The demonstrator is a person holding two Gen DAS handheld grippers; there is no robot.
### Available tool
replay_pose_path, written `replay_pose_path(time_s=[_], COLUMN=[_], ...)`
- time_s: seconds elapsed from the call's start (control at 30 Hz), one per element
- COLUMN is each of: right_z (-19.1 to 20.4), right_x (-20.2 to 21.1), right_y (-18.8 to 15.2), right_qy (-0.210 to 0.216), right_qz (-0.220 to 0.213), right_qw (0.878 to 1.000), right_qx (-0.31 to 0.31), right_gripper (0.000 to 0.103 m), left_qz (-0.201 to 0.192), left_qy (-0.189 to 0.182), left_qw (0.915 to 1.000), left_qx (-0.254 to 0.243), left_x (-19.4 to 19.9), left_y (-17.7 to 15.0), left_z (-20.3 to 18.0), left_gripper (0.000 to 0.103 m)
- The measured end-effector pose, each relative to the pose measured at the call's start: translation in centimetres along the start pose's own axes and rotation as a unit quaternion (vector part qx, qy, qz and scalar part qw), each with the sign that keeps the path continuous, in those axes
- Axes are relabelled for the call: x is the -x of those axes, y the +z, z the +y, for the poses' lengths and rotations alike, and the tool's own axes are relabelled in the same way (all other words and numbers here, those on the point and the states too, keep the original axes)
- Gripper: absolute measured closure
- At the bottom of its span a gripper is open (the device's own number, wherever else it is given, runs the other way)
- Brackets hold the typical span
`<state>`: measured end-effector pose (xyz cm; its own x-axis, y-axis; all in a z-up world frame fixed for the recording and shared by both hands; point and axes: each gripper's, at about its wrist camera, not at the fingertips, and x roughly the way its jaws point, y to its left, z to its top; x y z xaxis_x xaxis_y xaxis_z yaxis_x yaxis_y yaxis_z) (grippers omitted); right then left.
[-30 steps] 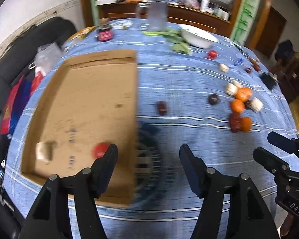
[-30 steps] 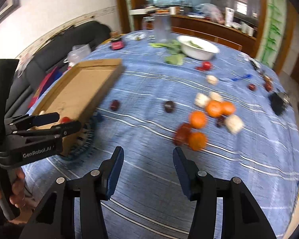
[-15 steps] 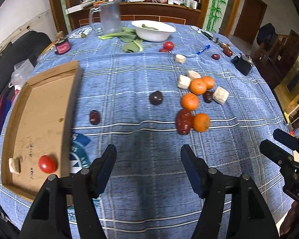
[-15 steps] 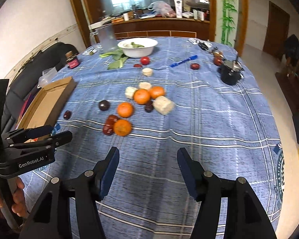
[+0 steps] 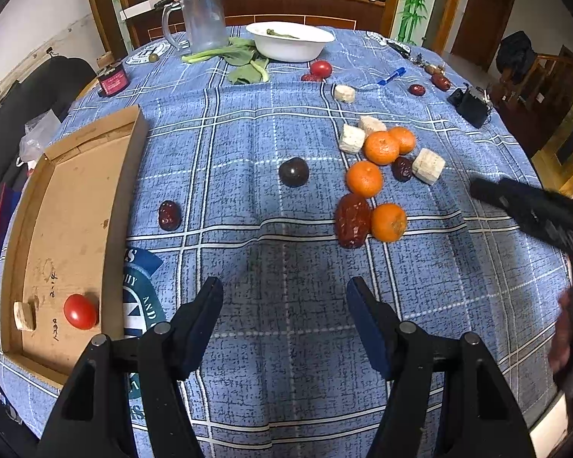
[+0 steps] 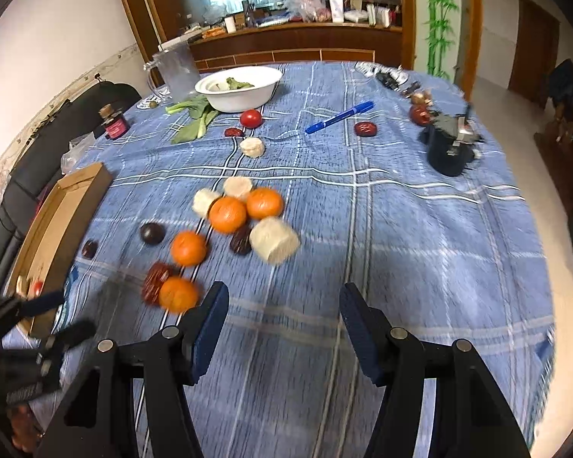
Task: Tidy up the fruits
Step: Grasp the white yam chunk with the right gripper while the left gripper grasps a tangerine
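Note:
A cardboard tray [image 5: 130, 175] lies on the left of the blue checked tablecloth [image 5: 248, 133], holding a red tomato [image 5: 80, 311] and a pale chunk [image 5: 23, 316]. Several oranges [image 5: 364, 178], red dates [image 5: 352, 220], a dark plum [image 5: 293, 171] and pale chunks [image 5: 428, 165] are clustered mid-table. My left gripper [image 5: 284, 315] hovers open and empty above bare cloth, short of the cluster. My right gripper [image 6: 282, 318] is open and empty too, with the nearest orange [image 6: 178, 294] just left of its left finger. The tray [image 6: 63, 210] shows at the left in that view.
At the far side stand a white bowl [image 5: 290, 40] with greens, a clear jug [image 5: 202, 19], leafy stalks [image 5: 240, 61], a second tomato [image 5: 321, 68], a blue pen [image 5: 391, 76], a small red jar [image 5: 112, 80] and a black pot [image 6: 449, 145]. A dark sofa lies beyond the table's left edge.
Both views have swung right, from the tray to the fruit cluster. The right gripper's jaws have widened a little. Nothing was picked up.

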<state>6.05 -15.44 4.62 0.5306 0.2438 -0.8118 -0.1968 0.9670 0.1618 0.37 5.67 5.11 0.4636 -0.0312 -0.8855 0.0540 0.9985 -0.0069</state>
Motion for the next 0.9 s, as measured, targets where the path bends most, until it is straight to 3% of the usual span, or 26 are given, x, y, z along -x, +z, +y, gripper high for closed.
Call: replay_pose_path(time_s=[0.3,0.37,0.77,0.9], right_z=[1.4,1.3,-0.8,-1.5], right_x=[-5.7,-6.3,-3.7,-3.3], right_y=[2.4,2.5,1.2,0.8], right_qy=[0.007,0.012,0.044,0.049], right_qz=[0.028,0.031,0.019,0.021], right_qw=[0.996,0.995,0.997,0.998], right_qx=[0.082,0.091,0.054,0.040], right_gripper=[0.041,0.062,0.062,0.062], left_qz=[0.014,0.017,0.052,0.029], left_qy=[-0.003,-0.004,-0.033,-0.059], left_qw=[0.9999,0.9998,0.9980,0.9978], left_qx=[-0.001,-0.001,-0.012,-0.008], left_x=[-1.1,-1.4,-5.5,-5.4], left_y=[0.8,1.1,3.0,3.9], left_z=[-0.4,-0.5,-3.2,-3.5], left_gripper=[0.037,0.037,0.037,0.037])
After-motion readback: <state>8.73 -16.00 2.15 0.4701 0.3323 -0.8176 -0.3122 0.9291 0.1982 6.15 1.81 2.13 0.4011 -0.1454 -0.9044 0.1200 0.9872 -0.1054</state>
